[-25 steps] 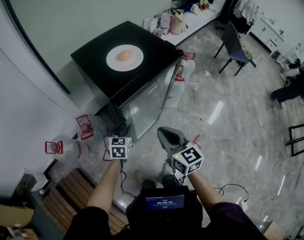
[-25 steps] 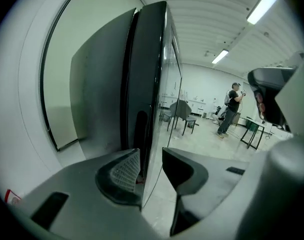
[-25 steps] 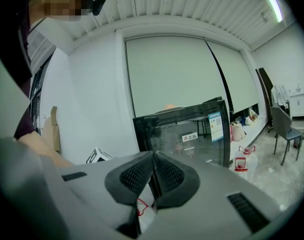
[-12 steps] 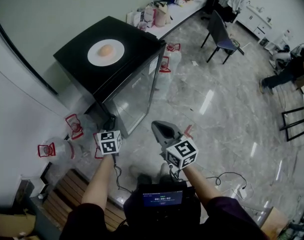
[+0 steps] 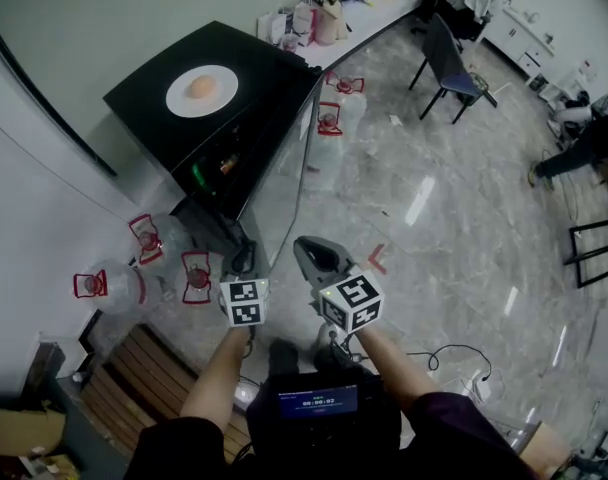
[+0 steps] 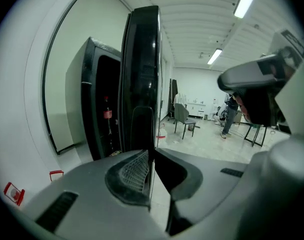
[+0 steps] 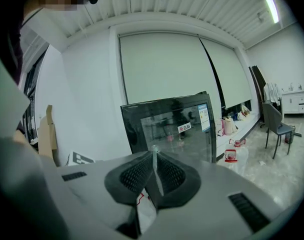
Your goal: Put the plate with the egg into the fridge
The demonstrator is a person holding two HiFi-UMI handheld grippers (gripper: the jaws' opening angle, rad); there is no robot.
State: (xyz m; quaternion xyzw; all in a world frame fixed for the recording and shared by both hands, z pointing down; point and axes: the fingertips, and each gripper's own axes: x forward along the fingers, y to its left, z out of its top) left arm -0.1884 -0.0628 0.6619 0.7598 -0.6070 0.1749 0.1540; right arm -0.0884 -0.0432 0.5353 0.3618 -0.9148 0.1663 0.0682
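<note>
The white round plate [image 5: 201,90] with the brown egg [image 5: 202,87] is lying on the flat top of the black low fridge [image 5: 144,108], near the wall, and no gripper is touching it. The task is only beginning, as I judge it: the glass door [image 5: 284,178] is standing partly open, so that bottles are showing inside, but the plate is not yet lifted and the carrying and placing are all waiting. The left gripper [image 5: 242,260] is working low at the free edge of the door; in the left gripper view its jaws have just been closing and the pads [image 6: 131,170] are pinching the thin door edge [image 6: 142,74] between them. The right gripper [image 5: 309,251] is hanging beside it, and in the right gripper view its jaws [image 7: 153,169] are pressed together with nothing inside. The plate is lying well apart from both, higher and beyond the door.
</note>
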